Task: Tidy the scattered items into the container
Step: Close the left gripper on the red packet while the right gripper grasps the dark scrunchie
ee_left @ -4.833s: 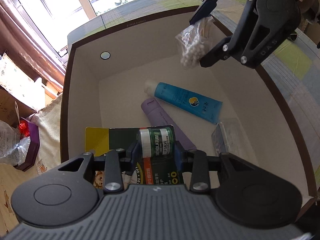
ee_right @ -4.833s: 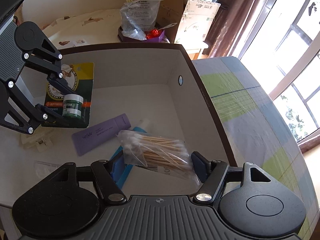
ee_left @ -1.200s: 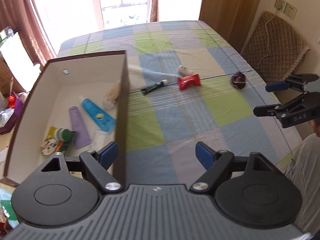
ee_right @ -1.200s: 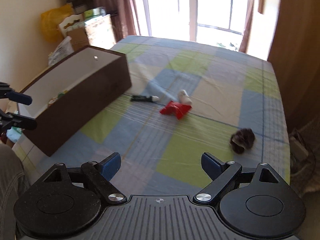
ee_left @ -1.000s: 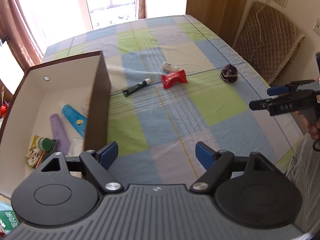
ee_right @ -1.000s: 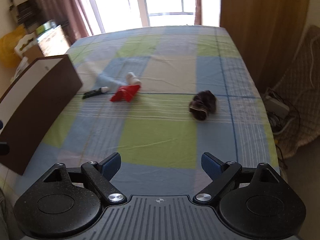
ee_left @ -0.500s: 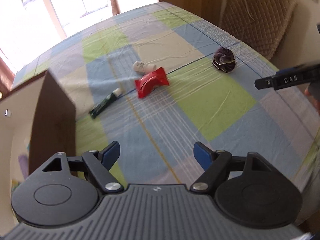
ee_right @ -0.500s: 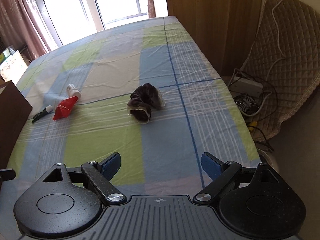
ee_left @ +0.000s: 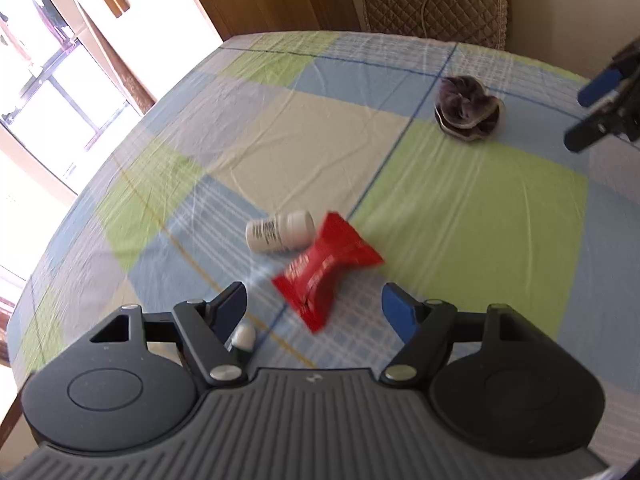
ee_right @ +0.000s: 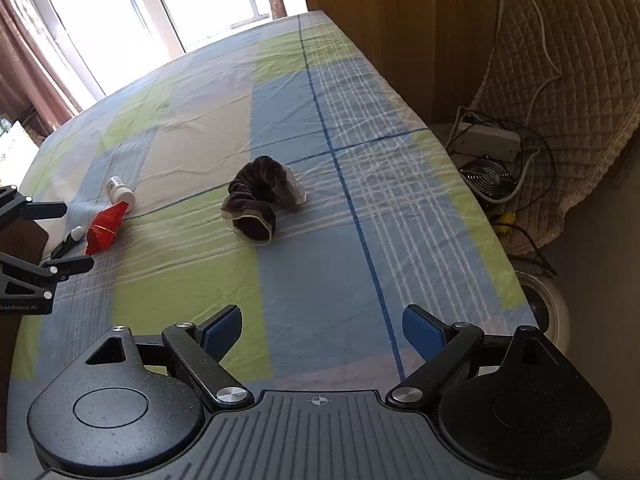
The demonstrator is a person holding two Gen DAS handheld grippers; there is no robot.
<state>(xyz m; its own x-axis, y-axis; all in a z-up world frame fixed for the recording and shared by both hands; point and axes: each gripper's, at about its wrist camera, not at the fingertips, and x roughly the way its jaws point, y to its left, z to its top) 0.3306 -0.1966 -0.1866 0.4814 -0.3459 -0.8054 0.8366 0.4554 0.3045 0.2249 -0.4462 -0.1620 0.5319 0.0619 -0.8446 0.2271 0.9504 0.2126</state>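
A: Scattered items first, from the left wrist view: a red foil packet (ee_left: 326, 270) lies just ahead of the left claw (ee_left: 314, 304), whose jaws stand wide apart and empty. Touching its 11 o'clock corner is a small white bottle (ee_left: 280, 231) on its side.

B: And the white cap by the left finger?

A: That is the tip of a slim tube (ee_left: 243, 337), mostly hidden behind the finger. Up at 1 o'clock sits a dark velvet scrunchie (ee_left: 467, 108), with the right claw (ee_left: 600, 108) close beside it at the frame's edge.

B: How would the packet handle?

A: Light and crinkly, I'd judge; pinch across its narrow waist. The bottle looks stiff and may roll, so take it across the body.

B: Right wrist view?

A: The right claw (ee_right: 322, 332) is spread open with nothing in it, pointed at the scrunchie (ee_right: 258, 200) at 12 o'clock on the checked bedsheet (ee_right: 360, 184). Soft and squashy; grab it across the loop. The packet (ee_right: 105, 229) and bottle (ee_right: 120, 193) lie at 10 o'clock, near the left claw (ee_right: 60, 236).

B: The container?

A: Only a dark brown sliver (ee_right: 20, 240) at the left edge, perhaps the box; its contents are not visible.
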